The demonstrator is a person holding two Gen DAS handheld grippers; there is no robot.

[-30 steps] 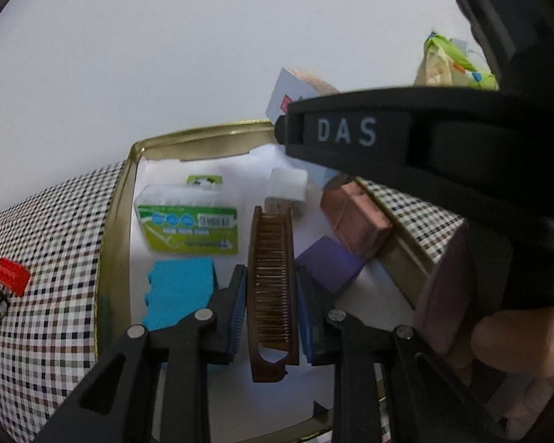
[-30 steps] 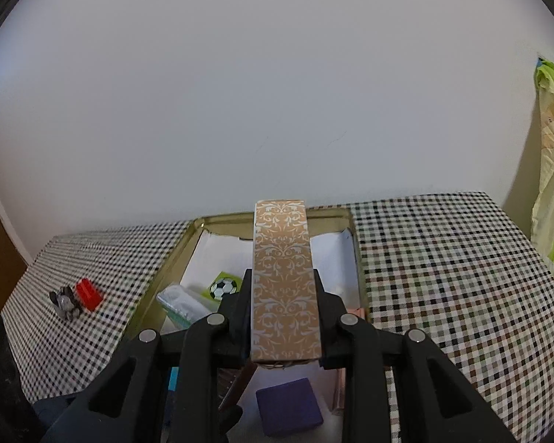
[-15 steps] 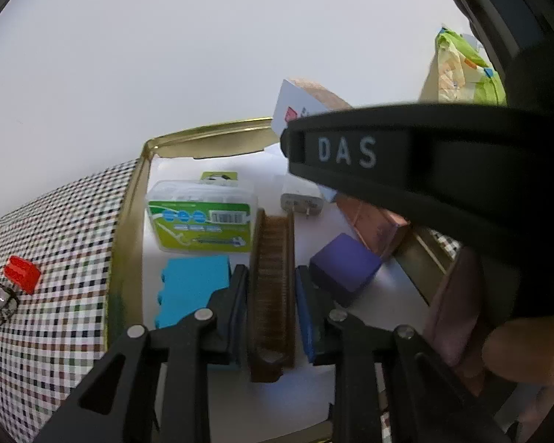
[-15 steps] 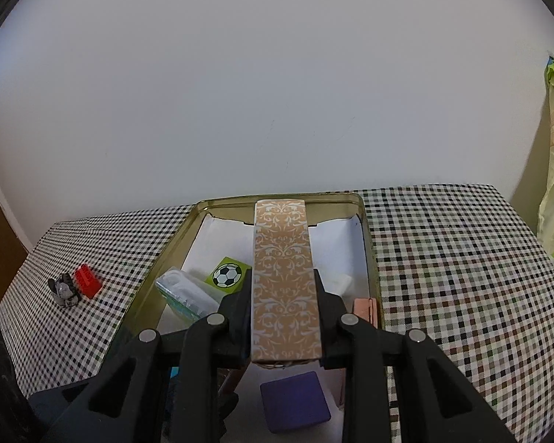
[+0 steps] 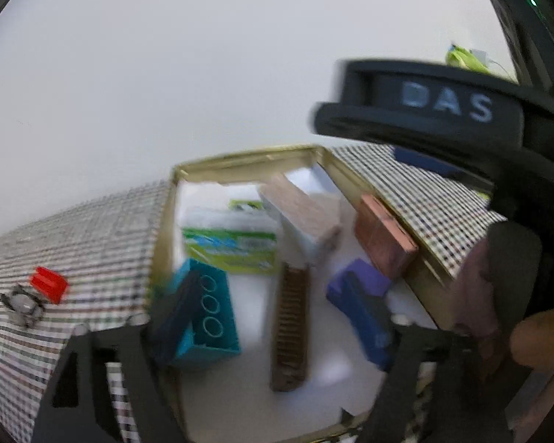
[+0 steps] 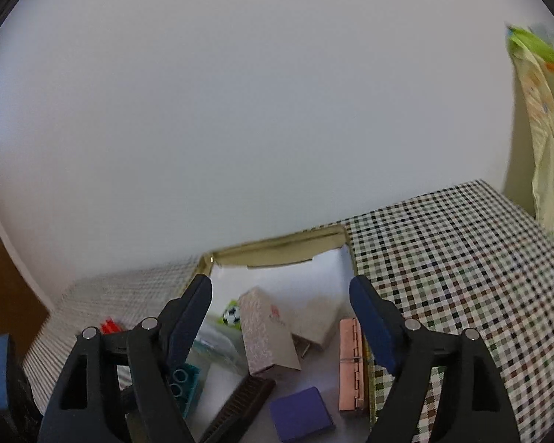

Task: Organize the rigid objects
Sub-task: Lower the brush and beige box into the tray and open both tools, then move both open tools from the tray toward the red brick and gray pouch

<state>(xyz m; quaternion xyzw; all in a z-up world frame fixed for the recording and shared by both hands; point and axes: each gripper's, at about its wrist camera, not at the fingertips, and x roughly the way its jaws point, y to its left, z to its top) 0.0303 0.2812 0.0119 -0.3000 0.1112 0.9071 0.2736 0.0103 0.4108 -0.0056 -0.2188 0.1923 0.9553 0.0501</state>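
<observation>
The left wrist view is smeared with blur — the writing on the green and white packet (image 5: 231,245) cannot be read. The little grey thing (image 5: 21,304) beside the red block (image 5: 49,283), at nine o'clock, is too fuzzy to name. In the right wrist view the brown comb (image 6: 236,409) runs off the edge at six o'clock, and a gripper finger hides part of the teal brick (image 6: 184,384) — only a corner shows.

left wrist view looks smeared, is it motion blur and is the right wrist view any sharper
Left wrist view: motion blur throughout; the comb, the turquoise brick and the checked cloth are smeared. Right wrist view: sharper on the patterned box and purple block, though its left cloth edge blurs; both views bend at the fisheye rim.
</observation>
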